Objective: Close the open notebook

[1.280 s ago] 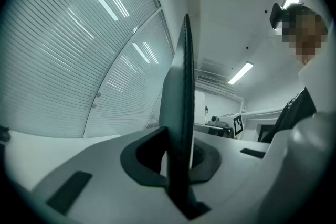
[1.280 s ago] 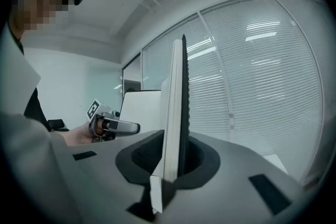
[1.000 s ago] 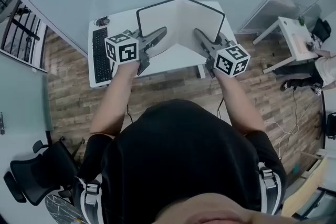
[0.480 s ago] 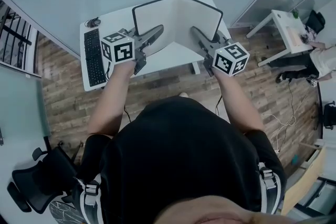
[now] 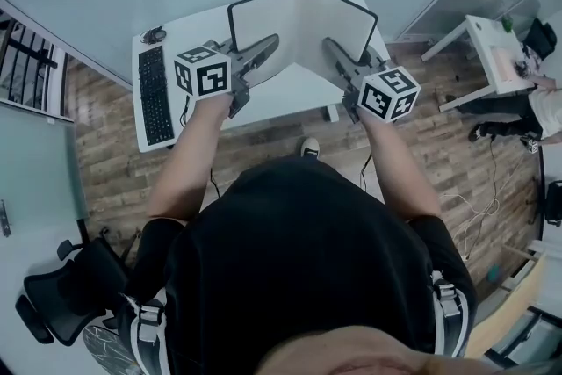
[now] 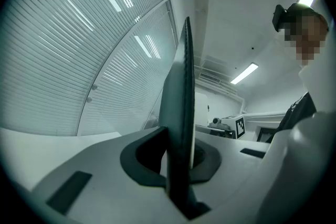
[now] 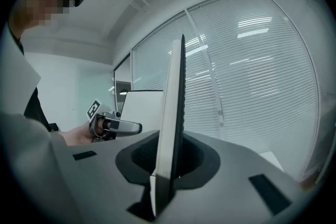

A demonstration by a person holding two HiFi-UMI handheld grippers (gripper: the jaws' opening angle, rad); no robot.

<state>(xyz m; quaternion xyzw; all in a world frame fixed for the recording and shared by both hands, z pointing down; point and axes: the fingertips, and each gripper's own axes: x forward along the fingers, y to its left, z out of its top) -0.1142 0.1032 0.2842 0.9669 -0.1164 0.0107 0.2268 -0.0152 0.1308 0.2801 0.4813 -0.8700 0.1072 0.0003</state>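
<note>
The open notebook (image 5: pixel 303 22) stands in a V over the white desk (image 5: pixel 290 97). Its two halves make about the same angle as one second ago, so it is not closed yet. The left gripper (image 5: pixel 270 42) is clamped on the left cover and the right gripper (image 5: pixel 332 46) on the right cover. A shoe (image 5: pixel 309 147) has newly appeared by the desk edge.

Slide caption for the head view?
Left gripper and right gripper each clamp one cover of the upright, half-open notebook.
</note>
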